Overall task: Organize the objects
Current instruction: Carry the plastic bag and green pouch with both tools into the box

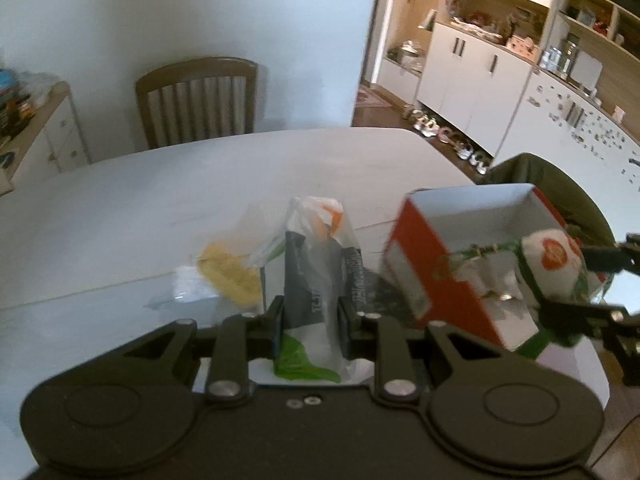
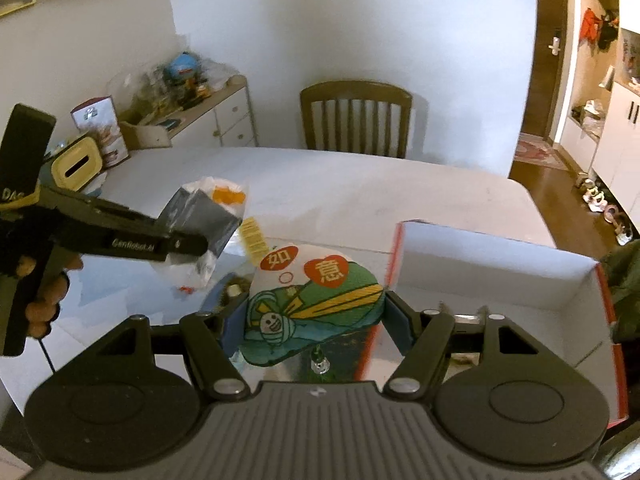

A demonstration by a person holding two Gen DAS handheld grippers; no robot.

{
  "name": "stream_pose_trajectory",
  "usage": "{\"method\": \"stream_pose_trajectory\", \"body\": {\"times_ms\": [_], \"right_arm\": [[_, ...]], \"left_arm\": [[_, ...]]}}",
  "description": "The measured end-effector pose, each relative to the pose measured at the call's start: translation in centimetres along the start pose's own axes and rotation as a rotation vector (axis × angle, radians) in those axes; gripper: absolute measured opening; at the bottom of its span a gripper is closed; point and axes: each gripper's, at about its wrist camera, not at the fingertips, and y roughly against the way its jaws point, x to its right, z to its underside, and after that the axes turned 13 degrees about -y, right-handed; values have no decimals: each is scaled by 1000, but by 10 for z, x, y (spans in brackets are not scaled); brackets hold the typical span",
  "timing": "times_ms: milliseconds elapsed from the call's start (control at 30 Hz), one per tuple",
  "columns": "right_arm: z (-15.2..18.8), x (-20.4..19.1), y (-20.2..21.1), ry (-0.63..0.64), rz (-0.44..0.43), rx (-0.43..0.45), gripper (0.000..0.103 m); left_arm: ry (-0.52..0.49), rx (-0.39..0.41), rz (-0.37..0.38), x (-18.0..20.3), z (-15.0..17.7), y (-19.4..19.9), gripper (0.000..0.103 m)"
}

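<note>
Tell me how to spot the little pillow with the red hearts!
Start at the white dining table, then find the open red box with a white inside near its front edge. Just left of the box, the right gripper holds a small green and white cushion. It alone has red hearts with Chinese characters and a cartoon figure.

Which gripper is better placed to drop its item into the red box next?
Right, likely. The right gripper holds the green plush charm right beside the red box and its open white interior. The left gripper, clamped on a plastic-wrapped packet, sits farther from it.
</note>
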Motion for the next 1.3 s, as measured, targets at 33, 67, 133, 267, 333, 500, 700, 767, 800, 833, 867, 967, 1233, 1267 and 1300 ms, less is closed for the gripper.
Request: {"method": "stream_pose_trajectory", "body": {"times_ms": [33,67,133,267,333,500,700,767,800,833,867,967,1233,1267,1300], "right_arm": [[-2,7,3,-5,2,5,70],[-3,15,5,-8,4,9,70],[-6,30,9,-12,11,18,70],[-11,61,16,-21,23,31,70],[-14,77,17,-28,32,35,70],[-18,114,18,-42,59,42,70],[-28,157,19,-49,104,60,70],[-33,169,18,-42,119,70,70],[-35,174,17,-41,124,72,70],[-37,179,17,-39,126,73,70],[-39,185,15,-37,128,73,70],[-41,198,6,-30,137,61,70],[-26,224,-32,-23,126,-53,70],[-24,222,-36,-19,124,-65,70],[-22,222,-40,-17,124,-78,70]], "left_arm": [[-7,-1,1,8,-3,-1,24],[-12,-2,5,15,-5,-2,24],[-22,-5,11,31,-11,-6,24],[-52,-6,25,61,-25,-13,25],[-71,-3,29,77,-33,-17,25],[-105,1,44,111,-52,-28,25],[-141,-15,53,142,-69,-46,25],[-155,-29,50,152,-72,-56,25],[-159,-37,50,156,-73,-60,25],[-164,-45,52,161,-73,-65,25],[-170,-53,51,165,-73,-70,25],[-172,-86,52,176,-73,-86,25],[-150,-171,64,195,-61,-121,25],[-149,-181,64,197,-60,-124,25],[-148,-190,66,197,-57,-126,25]]}}
